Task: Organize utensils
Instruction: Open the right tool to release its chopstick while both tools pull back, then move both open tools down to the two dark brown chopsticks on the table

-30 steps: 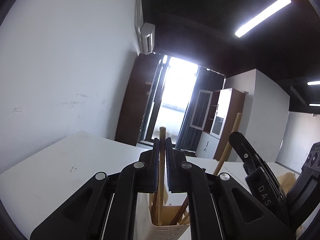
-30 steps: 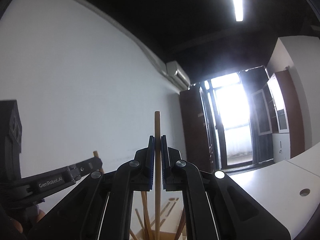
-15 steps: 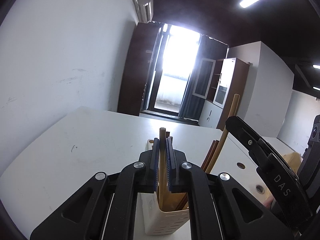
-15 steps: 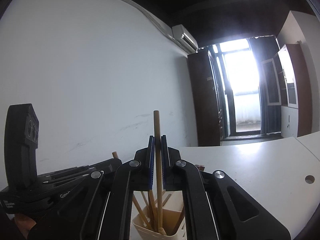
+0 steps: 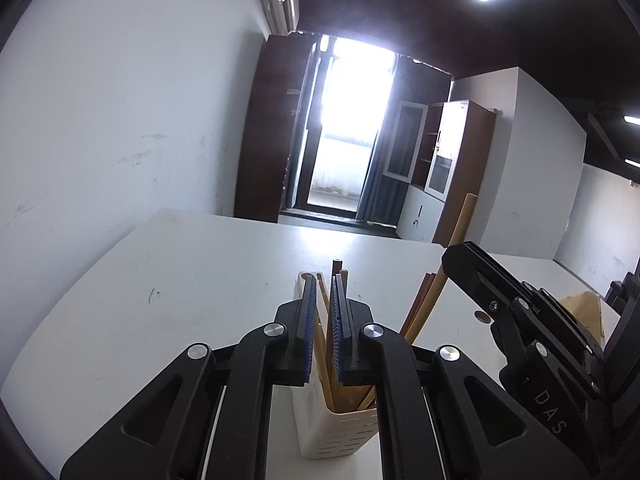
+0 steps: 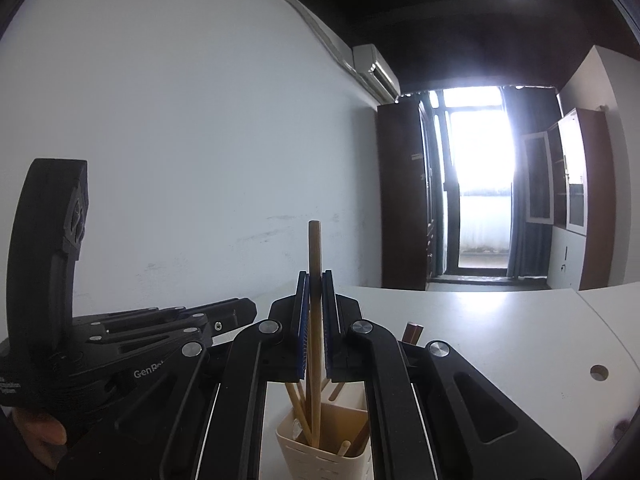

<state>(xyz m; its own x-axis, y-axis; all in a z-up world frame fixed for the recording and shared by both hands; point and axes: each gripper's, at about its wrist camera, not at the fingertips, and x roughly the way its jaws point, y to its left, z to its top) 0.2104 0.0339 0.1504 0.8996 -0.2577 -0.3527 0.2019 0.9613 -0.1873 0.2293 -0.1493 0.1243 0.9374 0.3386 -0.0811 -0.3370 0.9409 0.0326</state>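
A cream slotted utensil holder stands on the white table with several wooden and dark chopsticks in it. My left gripper is right above the holder, shut on a light wooden chopstick that leans down into it. My right gripper is shut on another light chopstick, held upright with its lower end inside the holder. Each gripper shows in the other's view: the right one comes in from the right, the left one from the left, close together over the holder.
A white wall runs along the table's left side. The table has round cable holes. A cardboard box sits at the far right. A person's hand holds the left gripper. Cabinets and a bright door are far behind.
Both grippers have tipped downward, so the table and holder came into view. Both held chopsticks have sunk further into the holder. The jaws stayed shut.
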